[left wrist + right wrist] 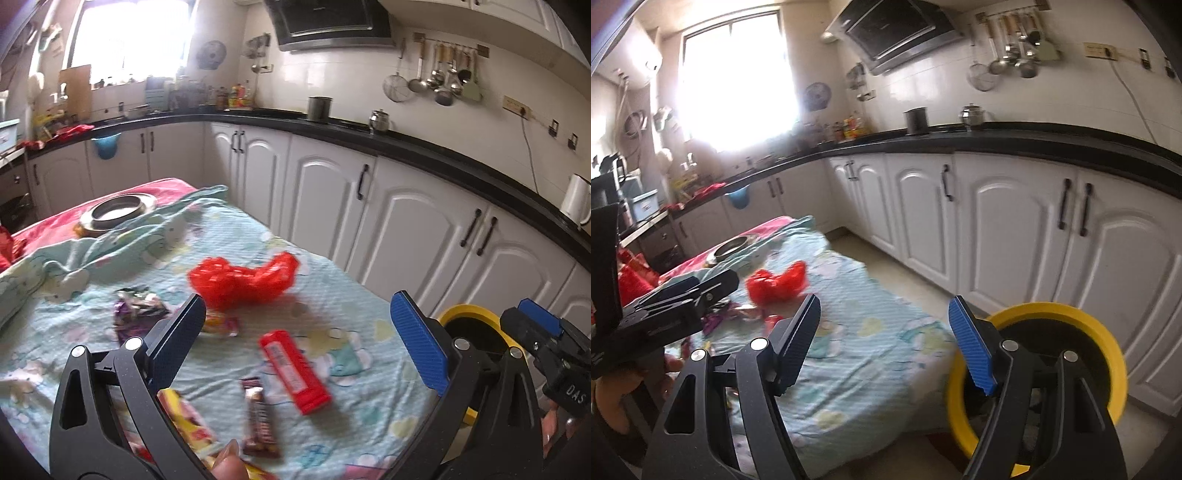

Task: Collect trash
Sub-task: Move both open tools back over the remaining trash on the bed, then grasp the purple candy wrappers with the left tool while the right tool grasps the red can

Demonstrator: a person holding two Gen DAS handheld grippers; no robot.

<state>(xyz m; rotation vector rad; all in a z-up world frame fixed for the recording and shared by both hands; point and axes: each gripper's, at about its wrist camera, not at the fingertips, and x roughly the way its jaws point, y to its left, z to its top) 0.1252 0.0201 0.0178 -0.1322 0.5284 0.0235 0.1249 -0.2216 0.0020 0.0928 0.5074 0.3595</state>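
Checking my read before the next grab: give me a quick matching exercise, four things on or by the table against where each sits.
Things:
1. red plastic bag
2. red box
3. yellow-rimmed bin
4. metal bowl

Places:
A. off the table's right edge, on the floor side
B. far end, on the pink cloth
C. mid-table, beyond the open left gripper
D. near part of the table, beside the brown snack bar

Pairs: 1-C, 2-D, 3-A, 4-B

One red plastic bag, one red box, one chocolate bar, one yellow-rimmed bin, one metal bowl
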